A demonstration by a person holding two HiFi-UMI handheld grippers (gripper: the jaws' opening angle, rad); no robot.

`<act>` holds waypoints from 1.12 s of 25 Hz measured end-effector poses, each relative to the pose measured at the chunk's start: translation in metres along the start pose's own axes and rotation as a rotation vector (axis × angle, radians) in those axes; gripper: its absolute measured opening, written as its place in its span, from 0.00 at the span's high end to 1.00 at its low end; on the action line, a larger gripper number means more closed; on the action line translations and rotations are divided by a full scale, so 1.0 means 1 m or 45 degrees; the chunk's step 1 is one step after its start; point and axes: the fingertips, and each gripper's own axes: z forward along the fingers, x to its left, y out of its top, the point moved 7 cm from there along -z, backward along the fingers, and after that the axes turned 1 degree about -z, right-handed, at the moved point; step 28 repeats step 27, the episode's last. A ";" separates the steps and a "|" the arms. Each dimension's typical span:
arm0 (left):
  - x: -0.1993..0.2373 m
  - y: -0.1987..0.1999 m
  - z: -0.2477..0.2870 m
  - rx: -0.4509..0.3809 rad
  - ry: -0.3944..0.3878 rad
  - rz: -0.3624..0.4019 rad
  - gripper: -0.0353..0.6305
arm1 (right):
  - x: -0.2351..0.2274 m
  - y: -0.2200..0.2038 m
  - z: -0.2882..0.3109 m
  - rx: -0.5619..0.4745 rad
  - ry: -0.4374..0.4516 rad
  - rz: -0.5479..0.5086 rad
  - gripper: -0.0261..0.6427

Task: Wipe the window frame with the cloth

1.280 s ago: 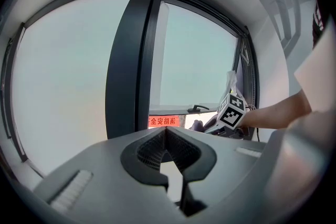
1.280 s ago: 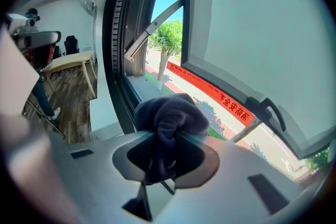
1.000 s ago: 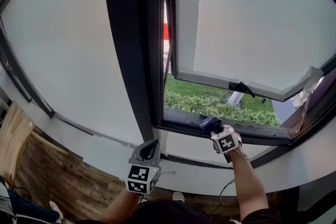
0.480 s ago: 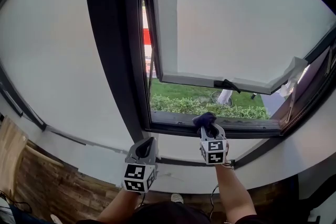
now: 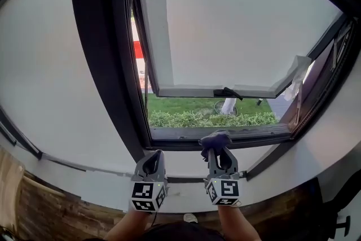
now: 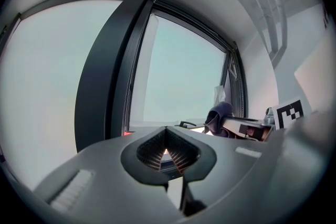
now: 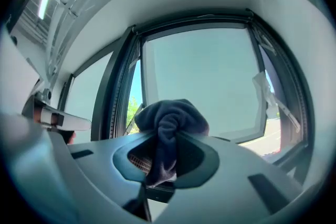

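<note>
The window frame's dark lower rail (image 5: 180, 134) runs under an open sash (image 5: 186, 90) that tilts outward. My right gripper (image 5: 216, 150) is shut on a dark blue cloth (image 5: 214, 137), whose bunched end sits against the middle of that rail. In the right gripper view the cloth (image 7: 170, 115) bulges out above the jaws of the right gripper (image 7: 163, 150). My left gripper (image 5: 151, 162) is shut and holds nothing, and it hangs below the rail's left end. The left gripper view shows its jaws closed (image 6: 166, 136) and the cloth (image 6: 219, 114) off to the right.
A thick dark mullion (image 5: 104, 65) stands left of the opening, with a fixed pane beyond it. The sash handle (image 5: 227, 91) juts from the sash's lower edge. A white scrap (image 5: 296, 73) hangs at the right jamb. Grass and hedge (image 5: 208, 117) lie outside, and a white sill (image 5: 186, 162) sits below.
The right gripper with the cloth has drawn in closer to the left gripper and now points straight up at the rail. The whole window has shifted left in view.
</note>
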 end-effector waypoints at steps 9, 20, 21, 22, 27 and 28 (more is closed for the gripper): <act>-0.012 -0.006 0.004 0.028 -0.101 0.014 0.94 | -0.006 -0.001 -0.020 0.033 -0.135 0.013 0.84; -0.022 -0.004 0.004 0.009 -0.152 0.028 0.94 | -0.003 0.005 -0.020 0.016 -0.108 0.003 0.84; -0.023 -0.003 0.004 0.008 -0.153 0.029 0.94 | -0.002 0.005 -0.019 0.017 -0.105 0.004 0.85; -0.023 -0.003 0.004 0.006 -0.154 0.029 0.94 | -0.002 0.005 -0.019 0.021 -0.100 0.001 0.84; -0.023 -0.003 0.003 0.005 -0.164 0.030 0.94 | 0.003 0.003 -0.018 0.032 -0.071 -0.008 0.85; -0.023 -0.003 0.003 0.005 -0.164 0.030 0.94 | 0.003 0.003 -0.018 0.032 -0.071 -0.008 0.85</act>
